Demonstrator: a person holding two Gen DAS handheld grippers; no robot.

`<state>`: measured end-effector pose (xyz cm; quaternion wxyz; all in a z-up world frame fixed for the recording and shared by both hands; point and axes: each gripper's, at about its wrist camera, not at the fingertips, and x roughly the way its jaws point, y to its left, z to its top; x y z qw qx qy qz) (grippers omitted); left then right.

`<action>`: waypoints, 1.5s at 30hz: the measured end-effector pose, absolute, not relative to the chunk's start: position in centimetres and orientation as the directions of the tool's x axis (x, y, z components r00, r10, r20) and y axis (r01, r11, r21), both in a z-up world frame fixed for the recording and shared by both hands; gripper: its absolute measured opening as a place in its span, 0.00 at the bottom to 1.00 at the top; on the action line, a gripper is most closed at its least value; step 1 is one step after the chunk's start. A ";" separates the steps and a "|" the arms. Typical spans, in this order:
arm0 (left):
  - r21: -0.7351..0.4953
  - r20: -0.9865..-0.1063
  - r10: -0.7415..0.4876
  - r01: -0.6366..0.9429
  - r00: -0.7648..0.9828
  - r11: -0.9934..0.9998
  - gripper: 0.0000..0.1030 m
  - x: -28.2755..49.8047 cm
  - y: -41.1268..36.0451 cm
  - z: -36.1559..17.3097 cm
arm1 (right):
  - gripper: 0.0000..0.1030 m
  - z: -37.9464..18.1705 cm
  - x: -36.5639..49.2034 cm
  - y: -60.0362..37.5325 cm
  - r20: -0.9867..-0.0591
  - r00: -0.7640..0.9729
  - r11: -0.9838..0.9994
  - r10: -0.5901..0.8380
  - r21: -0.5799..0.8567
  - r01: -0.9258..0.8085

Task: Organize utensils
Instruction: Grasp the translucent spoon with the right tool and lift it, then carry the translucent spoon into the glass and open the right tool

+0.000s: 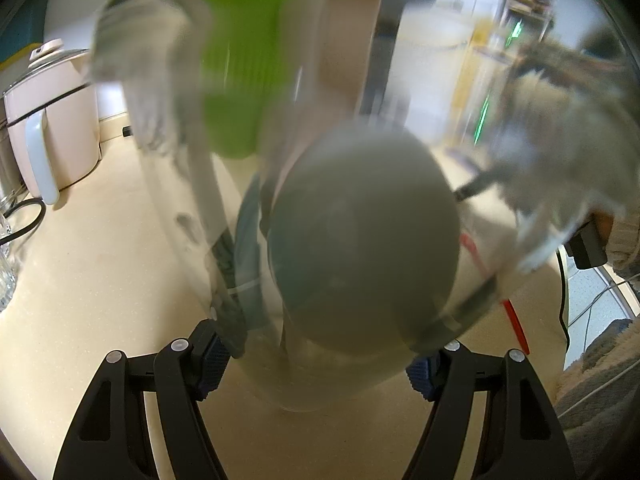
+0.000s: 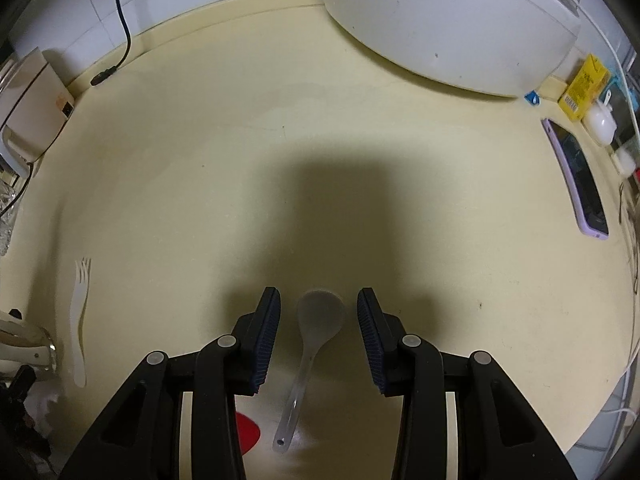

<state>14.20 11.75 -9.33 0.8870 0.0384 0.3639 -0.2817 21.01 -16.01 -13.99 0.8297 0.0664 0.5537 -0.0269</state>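
In the left wrist view, my left gripper [image 1: 316, 364] is shut on a clear glass jar [image 1: 304, 376], its pads [image 1: 212, 360] pressed on both sides. The jar holds several utensils: a grey ladle [image 1: 360, 240], a green ribbed spatula [image 1: 240, 60], a beige spoon [image 1: 348, 32]. In the right wrist view, my right gripper [image 2: 318, 316] is open, its fingers on either side of a translucent rice spoon [image 2: 316, 336] that lies on the cream counter [image 2: 360, 160]. A white plastic fork [image 2: 80, 312] lies at the left. A red utensil [image 2: 246, 432] shows under the left finger.
A pink electric kettle [image 1: 52, 120] stands at the left of the counter, with a black cable [image 1: 24, 220] beside it. A large white appliance [image 2: 452, 20] stands at the back right. A phone [image 2: 580, 180], a yellow box [image 2: 584, 84] and white earbuds case [image 2: 600, 120] lie at the right edge.
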 end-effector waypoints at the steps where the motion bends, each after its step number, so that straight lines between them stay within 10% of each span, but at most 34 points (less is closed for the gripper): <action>1: -0.137 -0.667 -0.472 0.528 0.576 0.838 0.74 14.2 11.7 -9.3 | 0.39 -14.1 21.0 -16.0 -0.922 0.386 0.991 0.024 0.073 0.113; 7: -0.137 -0.667 -0.472 0.527 0.576 0.839 0.74 14.2 11.7 -9.3 | 0.24 -14.2 20.8 -16.0 -0.915 0.403 0.993 0.005 0.053 0.107; 28: -0.137 -0.668 -0.471 0.527 0.576 0.839 0.74 14.2 11.7 -9.2 | 0.23 -2.9 19.1 -11.9 -0.724 0.685 0.995 0.081 0.099 -0.014; 45: -0.138 -0.668 -0.472 0.527 0.576 0.838 0.74 14.2 11.7 -9.2 | 0.23 10.6 14.9 -5.8 -0.455 0.779 0.902 0.432 0.227 -0.368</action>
